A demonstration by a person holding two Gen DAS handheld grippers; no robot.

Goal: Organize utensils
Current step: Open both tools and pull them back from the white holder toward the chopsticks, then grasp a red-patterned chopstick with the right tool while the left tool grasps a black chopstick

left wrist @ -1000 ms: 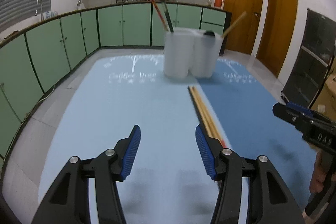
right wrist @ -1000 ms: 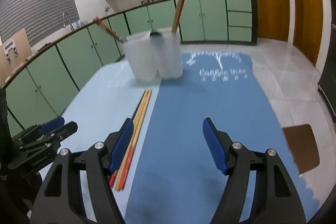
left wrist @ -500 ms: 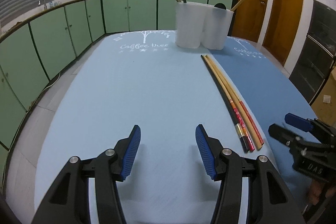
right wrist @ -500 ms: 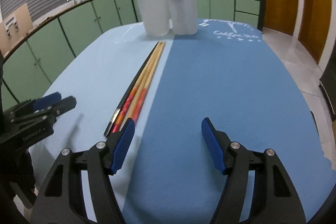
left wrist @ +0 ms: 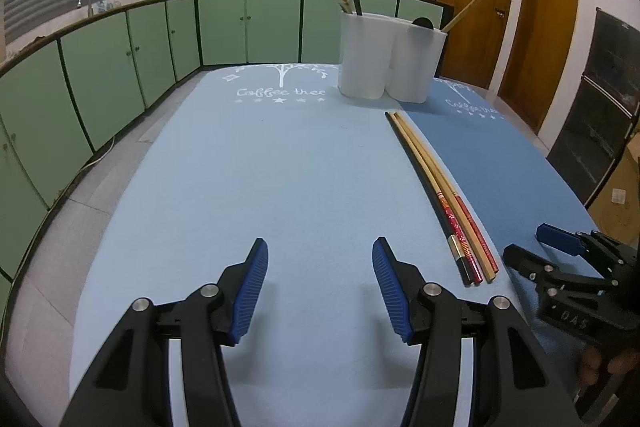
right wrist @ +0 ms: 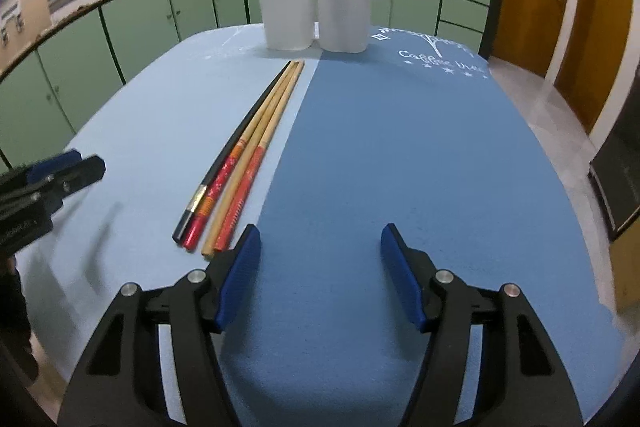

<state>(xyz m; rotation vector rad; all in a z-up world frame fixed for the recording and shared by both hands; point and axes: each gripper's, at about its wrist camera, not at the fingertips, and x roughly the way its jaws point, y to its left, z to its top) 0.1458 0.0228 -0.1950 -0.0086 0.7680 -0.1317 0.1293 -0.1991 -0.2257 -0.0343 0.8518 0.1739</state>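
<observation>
1. Four chopsticks (right wrist: 244, 151) are lying loose, just before the white holders (right wrist: 312, 7), awaiting sorting.
2. Holders are already carrying several utensils, apparently chopsticks.
3. Left gripper (left wrist: 320, 287) and right gripper (right wrist: 320, 267) are both gaping wide, empty.

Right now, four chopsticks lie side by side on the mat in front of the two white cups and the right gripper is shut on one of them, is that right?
Not quite: the right gripper is open and holds nothing, as the right wrist view shows. The four chopsticks do lie side by side before the two white cups.
</observation>
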